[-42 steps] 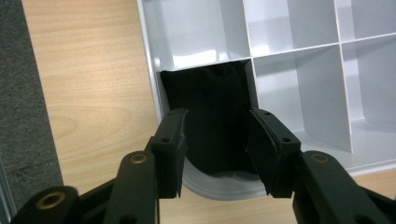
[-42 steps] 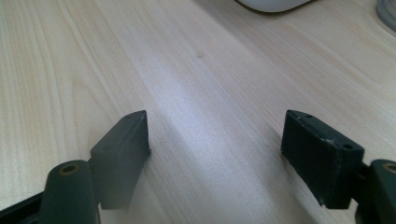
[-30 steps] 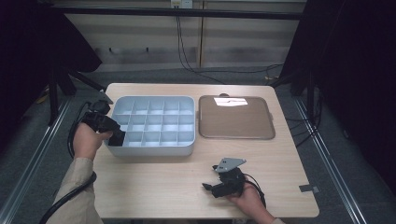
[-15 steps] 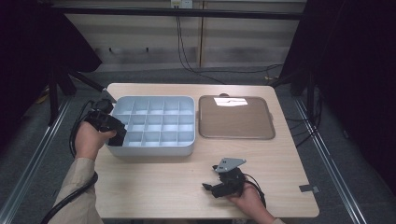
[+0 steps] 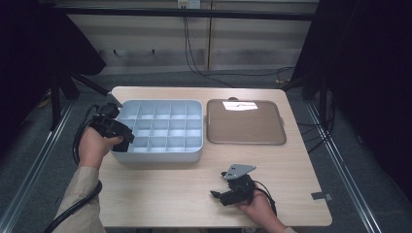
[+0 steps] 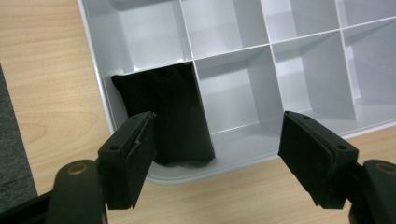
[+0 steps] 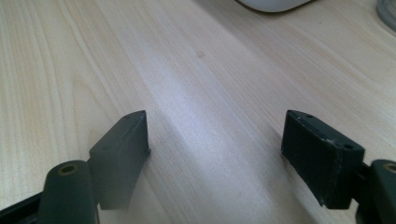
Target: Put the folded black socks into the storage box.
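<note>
**Black piece sits in the corner cell, just ahead of the left gripper**

The left gripper [image 6: 219, 154] hovers at the near-left corner of the grey compartment tray [image 5: 160, 154]. Its jaws have just been opening and stand wide apart, with nothing pressed between them. Seen along those jaws, a black object [image 6: 163, 119] lies in the corner compartment, the one bounded by the tray's left wall and its near wall. It looks like soft dark material, perhaps a folded cloth or pouch, though the dark surface gives too little detail to be sure.

The object lies ahead of the gripper and off toward its left jaw, not centred in the gap; the left pad [image 6: 133, 154] overlaps its lower edge in that view. Its long axis runs away from the gripper, from the near wall toward the divider behind it, and it fills most of the cell.

The right gripper [image 5: 228, 193] rests low over the bare wooden table [image 5: 160, 194] near the front edge, jaws open and empty, well apart from the tray. The brown flat tray [image 5: 245, 128] stands just beside the grey one. The left hand [image 5: 92, 145] is plainly the nearer one to the black object.
</note>
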Action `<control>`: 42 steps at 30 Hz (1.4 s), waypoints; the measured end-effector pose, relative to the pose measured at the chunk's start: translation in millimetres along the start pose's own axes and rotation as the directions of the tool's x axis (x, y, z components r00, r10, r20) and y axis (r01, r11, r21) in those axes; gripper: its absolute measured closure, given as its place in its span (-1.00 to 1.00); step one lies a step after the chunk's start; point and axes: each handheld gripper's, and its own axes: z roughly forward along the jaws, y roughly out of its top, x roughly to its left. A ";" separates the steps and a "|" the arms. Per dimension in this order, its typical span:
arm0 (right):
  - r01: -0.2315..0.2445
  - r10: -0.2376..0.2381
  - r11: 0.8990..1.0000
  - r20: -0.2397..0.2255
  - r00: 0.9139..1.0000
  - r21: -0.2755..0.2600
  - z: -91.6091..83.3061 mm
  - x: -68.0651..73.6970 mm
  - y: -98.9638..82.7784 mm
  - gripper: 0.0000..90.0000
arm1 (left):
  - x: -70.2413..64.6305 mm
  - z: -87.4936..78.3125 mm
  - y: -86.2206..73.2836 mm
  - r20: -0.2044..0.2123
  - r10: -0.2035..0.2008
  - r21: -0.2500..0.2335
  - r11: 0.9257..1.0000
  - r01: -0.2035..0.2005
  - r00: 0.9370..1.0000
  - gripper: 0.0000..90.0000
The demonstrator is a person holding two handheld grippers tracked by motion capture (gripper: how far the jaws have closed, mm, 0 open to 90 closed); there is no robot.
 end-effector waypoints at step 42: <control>-0.003 0.003 1.000 -0.002 1.000 0.001 0.1 0.2 -0.1 -0.49 | -19.0 0.5 -20.2 0.058 0.061 -0.018 0.998 -0.060 0.996 -0.42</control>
